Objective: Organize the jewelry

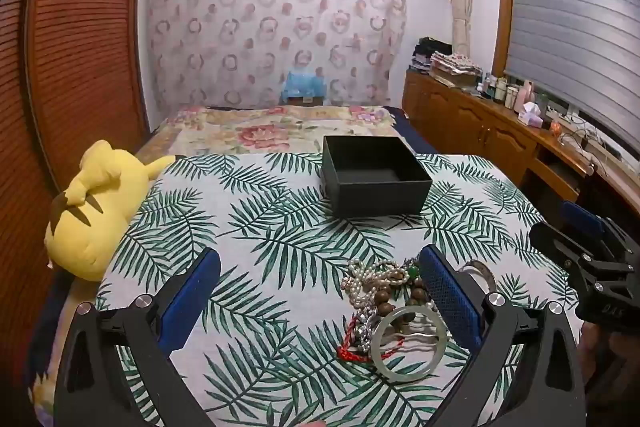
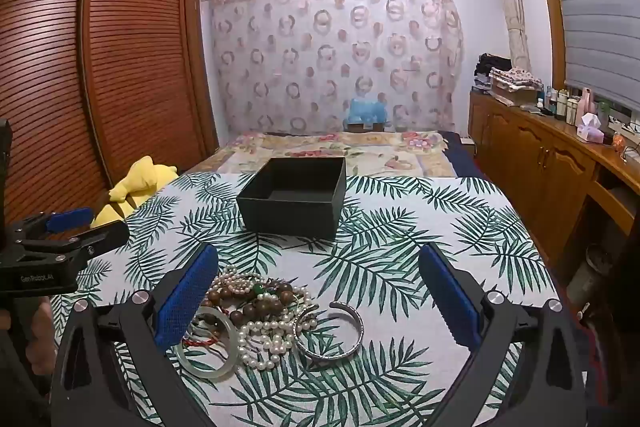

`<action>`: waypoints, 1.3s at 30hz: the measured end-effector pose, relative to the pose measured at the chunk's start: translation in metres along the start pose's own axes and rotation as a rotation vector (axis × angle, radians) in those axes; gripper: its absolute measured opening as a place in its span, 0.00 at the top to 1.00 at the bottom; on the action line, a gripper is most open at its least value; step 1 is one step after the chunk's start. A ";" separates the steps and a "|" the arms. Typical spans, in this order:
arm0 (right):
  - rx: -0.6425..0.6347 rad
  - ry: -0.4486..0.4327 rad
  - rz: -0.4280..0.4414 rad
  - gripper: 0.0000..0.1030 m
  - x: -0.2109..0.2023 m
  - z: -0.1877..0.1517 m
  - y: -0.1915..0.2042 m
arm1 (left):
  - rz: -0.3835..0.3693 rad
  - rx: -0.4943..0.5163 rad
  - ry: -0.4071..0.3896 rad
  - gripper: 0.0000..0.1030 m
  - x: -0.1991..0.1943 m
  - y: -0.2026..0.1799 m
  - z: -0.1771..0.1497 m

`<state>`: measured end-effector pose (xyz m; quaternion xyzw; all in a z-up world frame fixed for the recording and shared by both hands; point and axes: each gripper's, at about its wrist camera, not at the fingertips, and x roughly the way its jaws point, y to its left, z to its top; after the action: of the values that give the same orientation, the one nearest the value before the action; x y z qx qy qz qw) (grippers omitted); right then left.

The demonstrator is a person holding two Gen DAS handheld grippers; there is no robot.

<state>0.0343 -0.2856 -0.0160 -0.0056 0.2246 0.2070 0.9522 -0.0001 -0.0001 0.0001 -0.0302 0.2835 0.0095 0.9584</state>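
Both our tools, left [image 1: 320,291] and right [image 2: 318,291], gape empty; we'd best lift the silver cuff [image 2: 329,331] alone into the black box [image 2: 294,197].

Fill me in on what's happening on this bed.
A person holds two grippers over a leaf-print cloth. Both the left gripper and right gripper are open and hold nothing. A tangled jewelry pile with a pale green bangle and silver cuff lies loose. The black box beyond looks empty.
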 end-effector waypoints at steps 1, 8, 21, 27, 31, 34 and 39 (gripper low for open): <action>-0.003 0.001 -0.001 0.02 0.000 0.000 0.000 | 0.000 0.000 0.000 0.07 0.000 0.000 0.000; -0.001 -0.001 -0.001 0.02 0.000 0.000 0.000 | -0.004 0.003 -0.006 0.07 -0.002 -0.001 0.000; 0.001 -0.003 0.001 0.02 -0.001 0.000 0.000 | 0.003 0.003 0.002 0.07 0.000 0.000 0.000; -0.001 -0.009 0.000 0.02 -0.002 0.001 0.000 | 0.003 0.005 0.001 0.07 0.000 0.000 0.000; -0.002 -0.009 -0.001 0.02 -0.002 0.001 0.000 | 0.004 0.005 0.001 0.07 0.000 0.000 0.000; -0.001 -0.009 0.000 0.02 -0.002 0.000 0.000 | 0.003 0.005 0.001 0.07 0.000 0.000 0.000; -0.002 -0.010 -0.008 0.02 -0.004 0.001 0.001 | 0.004 0.001 -0.003 0.07 0.000 0.000 0.000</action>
<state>0.0307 -0.2864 -0.0136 -0.0061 0.2196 0.2033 0.9542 -0.0004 -0.0002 0.0004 -0.0293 0.2821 0.0111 0.9589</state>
